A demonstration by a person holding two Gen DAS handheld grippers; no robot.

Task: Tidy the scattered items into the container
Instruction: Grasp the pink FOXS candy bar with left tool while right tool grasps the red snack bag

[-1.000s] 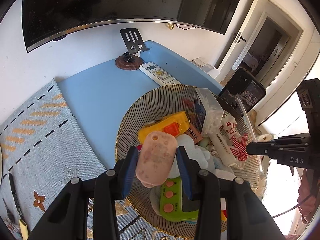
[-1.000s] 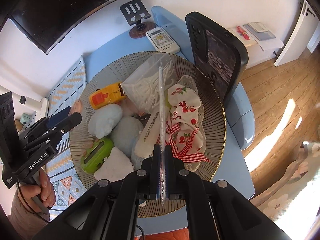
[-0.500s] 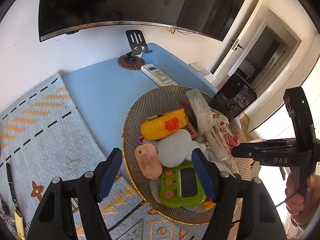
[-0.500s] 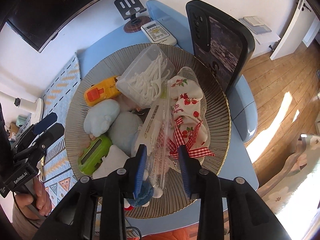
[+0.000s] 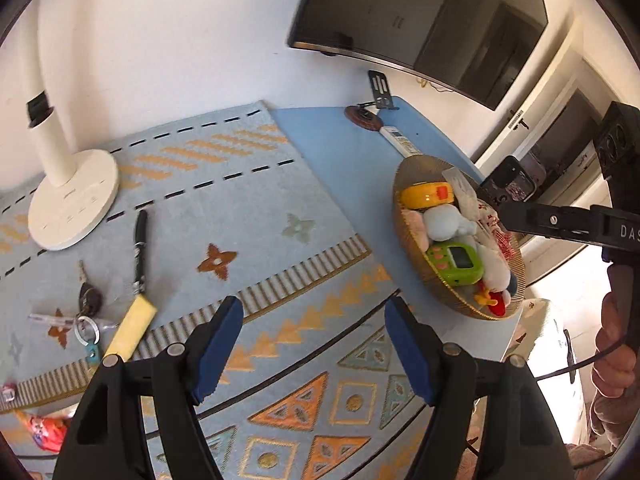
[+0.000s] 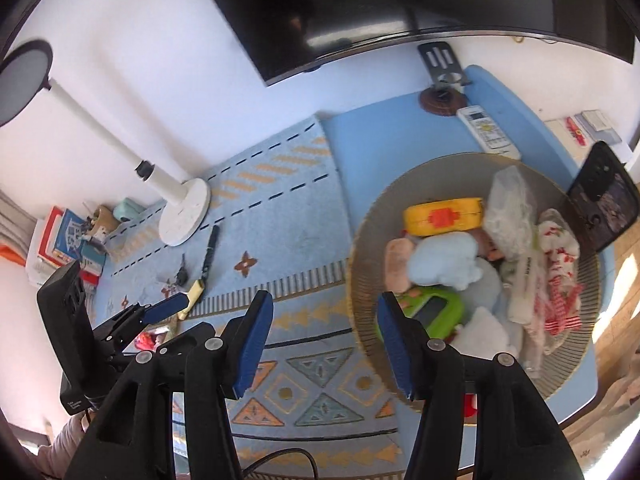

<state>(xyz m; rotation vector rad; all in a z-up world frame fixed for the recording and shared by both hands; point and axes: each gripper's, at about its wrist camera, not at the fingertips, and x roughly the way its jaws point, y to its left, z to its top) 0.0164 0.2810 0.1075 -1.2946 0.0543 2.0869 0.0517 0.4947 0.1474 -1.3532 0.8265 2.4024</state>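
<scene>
Both the left gripper [image 5: 314, 344] and the right gripper [image 6: 320, 338] hang empty with jaws wide over a patterned blue mat [image 5: 256, 216] on a blue table [image 6: 380, 132]. Beyond and left of the left jaws lie a pen [image 5: 139, 248], keys [image 5: 89, 304] and a white lamp base [image 5: 72, 200]. Right of both jaws sits the ribbed round basket [image 6: 472, 160], heaped with a yellow toy [image 6: 442, 216], a green timer [image 6: 434, 312] and cloths; a dark screen [image 6: 400, 4] hangs on the far white wall.

A: Where is the basket [image 6: 576, 354]?

B: It is round and striped, and it sits on the blue table [image 6: 368, 140]. It is full: a yellow toy [image 6: 442, 215], a soft blue toy [image 6: 444, 258], a pink thing [image 6: 396, 266], a green clock [image 6: 434, 312], a clear bag [image 6: 510, 212] and a cloth with red flowers [image 6: 558, 254].

A: What is still outside it?

B: On the mat [image 5: 224, 208] lie a black pen [image 5: 140, 246], a yellow block [image 5: 130, 328] touching the pen's end, some keys [image 5: 89, 304] beside them, and a red wrapper [image 5: 46, 432] near the edge.
</scene>
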